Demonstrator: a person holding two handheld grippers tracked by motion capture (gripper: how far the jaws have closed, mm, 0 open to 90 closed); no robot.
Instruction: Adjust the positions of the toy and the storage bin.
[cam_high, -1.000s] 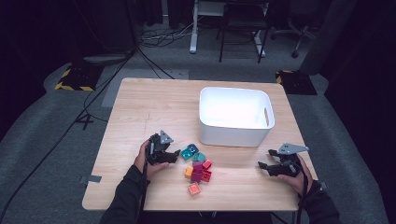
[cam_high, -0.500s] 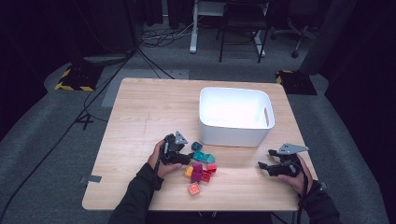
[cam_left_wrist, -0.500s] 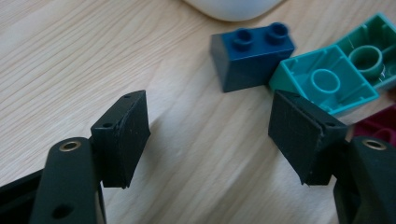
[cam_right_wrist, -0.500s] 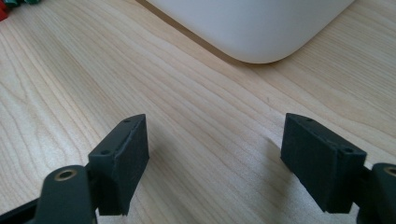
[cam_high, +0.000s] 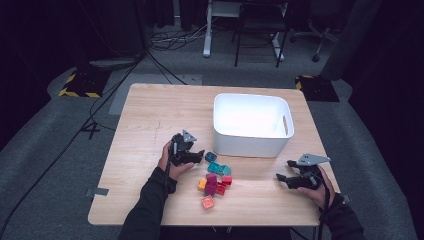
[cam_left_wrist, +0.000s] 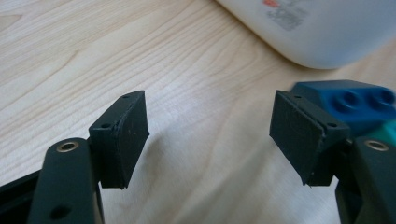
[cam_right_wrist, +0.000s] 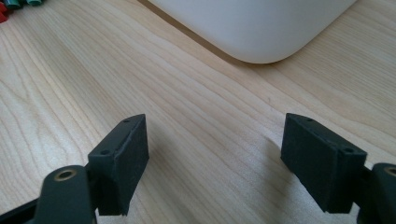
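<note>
My left gripper (cam_high: 196, 156) sits low over the table (cam_high: 150, 120), just left of the blue brick (cam_high: 210, 156), jaws spread wide with only bare wood between them. In the left gripper view the blue brick (cam_left_wrist: 350, 102) lies just beyond one jaw, outside the gap, so I hold nothing. I judge I am lined up this way to slide sideways and take that brick in.

My right gripper (cam_high: 285, 178) rests at the near right of the table, well apart from the bricks, jaws also wide and holding nothing. It looks parked there to stay out of the way.

The pile (cam_high: 215, 182) lies near the middle of the near edge: teal pieces next to the blue one, then a magenta brick, red and orange ones touching it, and a pink tile nearest me.

The white bin (cam_high: 252, 145) stands just beyond the pile, toward the far right. Its inside looks washed out and bright; I see nothing in it, though glare may hide something small.
</note>
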